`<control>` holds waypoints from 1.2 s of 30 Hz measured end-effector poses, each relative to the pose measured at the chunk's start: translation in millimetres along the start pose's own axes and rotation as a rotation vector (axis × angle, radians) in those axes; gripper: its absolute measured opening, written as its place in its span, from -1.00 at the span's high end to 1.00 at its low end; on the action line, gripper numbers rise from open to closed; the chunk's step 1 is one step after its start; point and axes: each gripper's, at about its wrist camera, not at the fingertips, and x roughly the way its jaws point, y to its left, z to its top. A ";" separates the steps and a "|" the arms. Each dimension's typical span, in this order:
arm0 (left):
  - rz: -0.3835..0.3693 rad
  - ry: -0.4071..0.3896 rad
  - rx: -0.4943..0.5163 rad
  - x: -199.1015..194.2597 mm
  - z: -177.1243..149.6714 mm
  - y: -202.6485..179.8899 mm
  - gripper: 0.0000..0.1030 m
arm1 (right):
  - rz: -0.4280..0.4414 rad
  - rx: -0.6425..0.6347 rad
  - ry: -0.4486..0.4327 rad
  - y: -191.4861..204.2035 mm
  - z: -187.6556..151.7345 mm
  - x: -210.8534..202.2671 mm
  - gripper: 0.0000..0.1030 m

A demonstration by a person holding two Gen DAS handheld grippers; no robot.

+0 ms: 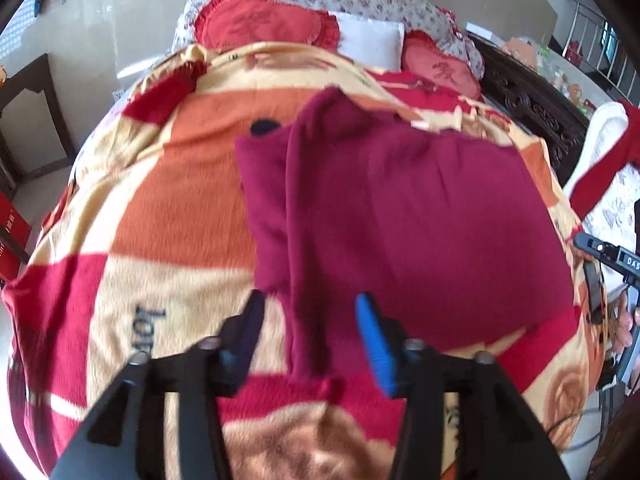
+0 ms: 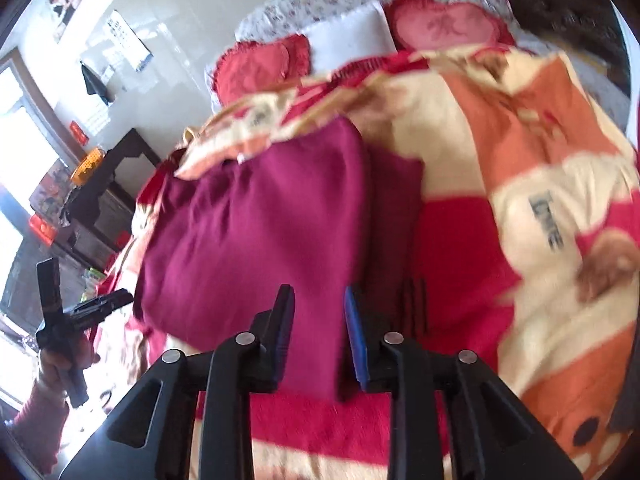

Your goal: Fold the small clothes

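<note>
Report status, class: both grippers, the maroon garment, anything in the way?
Left gripper open, empty. Right gripper open, empty. Maroon garment folded flat on blanket. Nothing in the way.

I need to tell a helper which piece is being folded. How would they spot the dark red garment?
Find the bed covered by the orange, cream and red blanket. In its middle lies the folded maroon garment, below the heart-shaped red cushions. It alone is plain and unpatterned.

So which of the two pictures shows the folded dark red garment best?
The left wrist view: the dark red garment lies nearly whole on the blanket, folds and edges visible. The right wrist view shows it too, but tilted, with its near edge hidden behind the gripper fingers.
</note>
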 end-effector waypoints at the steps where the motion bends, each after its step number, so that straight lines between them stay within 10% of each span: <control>1: 0.009 -0.009 -0.005 2.9 6.0 -2.5 -0.06 | -0.013 -0.021 -0.001 6.6 9.2 8.1 0.84; 15: 0.142 0.020 -0.120 65.8 31.0 10.7 -0.37 | -0.192 -0.028 0.002 -12.3 87.5 120.2 0.84; 22: 0.142 0.017 -0.114 61.9 33.2 9.4 -0.38 | -0.198 0.072 -0.042 -3.1 88.0 100.2 0.83; 36: 0.100 0.010 -0.194 38.3 19.8 24.7 -0.37 | 0.150 -0.229 0.093 181.8 78.5 170.4 0.78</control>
